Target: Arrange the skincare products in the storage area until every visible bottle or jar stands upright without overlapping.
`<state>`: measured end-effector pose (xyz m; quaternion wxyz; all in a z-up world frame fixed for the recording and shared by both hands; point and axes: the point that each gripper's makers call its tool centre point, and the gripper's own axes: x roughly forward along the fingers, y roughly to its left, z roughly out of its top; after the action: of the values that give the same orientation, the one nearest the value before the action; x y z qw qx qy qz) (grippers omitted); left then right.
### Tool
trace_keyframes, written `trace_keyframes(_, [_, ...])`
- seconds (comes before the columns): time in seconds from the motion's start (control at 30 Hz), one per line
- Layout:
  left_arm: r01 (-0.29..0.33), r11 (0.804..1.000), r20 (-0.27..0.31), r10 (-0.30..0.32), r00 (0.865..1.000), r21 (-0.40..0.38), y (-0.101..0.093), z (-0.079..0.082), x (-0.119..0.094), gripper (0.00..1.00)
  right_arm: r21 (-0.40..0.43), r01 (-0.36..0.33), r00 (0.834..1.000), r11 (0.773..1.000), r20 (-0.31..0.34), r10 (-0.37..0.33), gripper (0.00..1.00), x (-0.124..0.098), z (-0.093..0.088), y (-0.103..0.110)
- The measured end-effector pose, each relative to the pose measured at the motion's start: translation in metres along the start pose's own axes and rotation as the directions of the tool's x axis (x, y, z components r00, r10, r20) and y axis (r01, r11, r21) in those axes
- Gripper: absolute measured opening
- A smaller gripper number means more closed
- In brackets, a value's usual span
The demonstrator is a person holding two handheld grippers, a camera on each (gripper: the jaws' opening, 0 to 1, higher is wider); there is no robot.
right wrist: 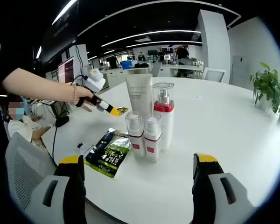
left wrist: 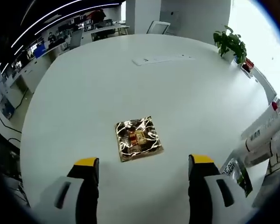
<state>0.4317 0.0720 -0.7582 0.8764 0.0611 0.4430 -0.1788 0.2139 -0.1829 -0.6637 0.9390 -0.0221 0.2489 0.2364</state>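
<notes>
In the left gripper view, the left gripper (left wrist: 142, 165) hovers over the white table (left wrist: 84, 93) with its jaws spread wide and nothing between them. Just ahead of the jaws a glossy gold and dark sachet (left wrist: 138, 139) lies flat on the tabletop. Farther back a flat white strip (left wrist: 161, 59) rests on the table, and a potted plant (left wrist: 231, 43) stands at the far right edge. At the right margin, white tubes and bottles (left wrist: 263, 137) lean into sight, with a green-printed packet (left wrist: 238, 173) below them.

In the right gripper view, a person's hand (right wrist: 84, 95) at the left holds the left gripper out over the table, a gold sachet at its tip. Below it a green and black packet (right wrist: 108, 151) lies flat near the table edge. Just to its right stand two small pump bottles (right wrist: 144, 137) with red bands, touching each other; behind them a tall white tube (right wrist: 139, 95) and a taller pump bottle (right wrist: 163, 114) with a red collar, all upright and close together. The right gripper (right wrist: 140, 165) sits low in front of this group, jaws wide apart, gripping nothing. A grey mesh chair (right wrist: 25, 168) shows at bottom left, a plant (right wrist: 268, 91) at far right. Behind lies an open office with desks, monitors and strip ceiling lights.
</notes>
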Motion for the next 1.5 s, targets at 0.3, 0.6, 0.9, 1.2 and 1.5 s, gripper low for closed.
trace_keyframes(0.3, [-0.043, 0.996, 0.021, 0.044, 0.999, -0.074, 0.006, 0.009, 0.008, 0.67, 0.006, 0.009, 1.000, 1.000, -0.007, -0.009, 0.95, 0.000, -0.001, -0.002])
trace_keyframes(0.6, [-0.095, 0.995, 0.012, 0.095, 0.995, 0.034, 0.011, 0.011, 0.010, 0.61, 0.006, 0.018, 1.000, 1.000, -0.015, -0.018, 0.95, 0.001, -0.003, -0.004])
trace_keyframes(0.9, [-0.031, 0.997, 0.047, 0.027, 0.999, 0.068, 0.005, 0.017, 0.010, 0.39, 0.001, 0.018, 1.000, 1.000, -0.020, -0.018, 0.94, 0.001, -0.003, -0.004])
trace_keyframes(1.2, [-0.005, 0.995, 0.058, -0.001, 0.998, 0.100, 0.012, 0.021, 0.015, 0.37, 0.003, 0.021, 1.000, 1.000, -0.006, -0.021, 0.94, 0.000, -0.001, -0.003])
trace_keyframes(1.5, [0.027, 0.987, 0.102, -0.043, 0.994, 0.158, 0.008, 0.021, -0.001, 0.37, 0.007, 0.008, 1.000, 1.000, 0.017, -0.008, 0.94, 0.000, 0.003, -0.002])
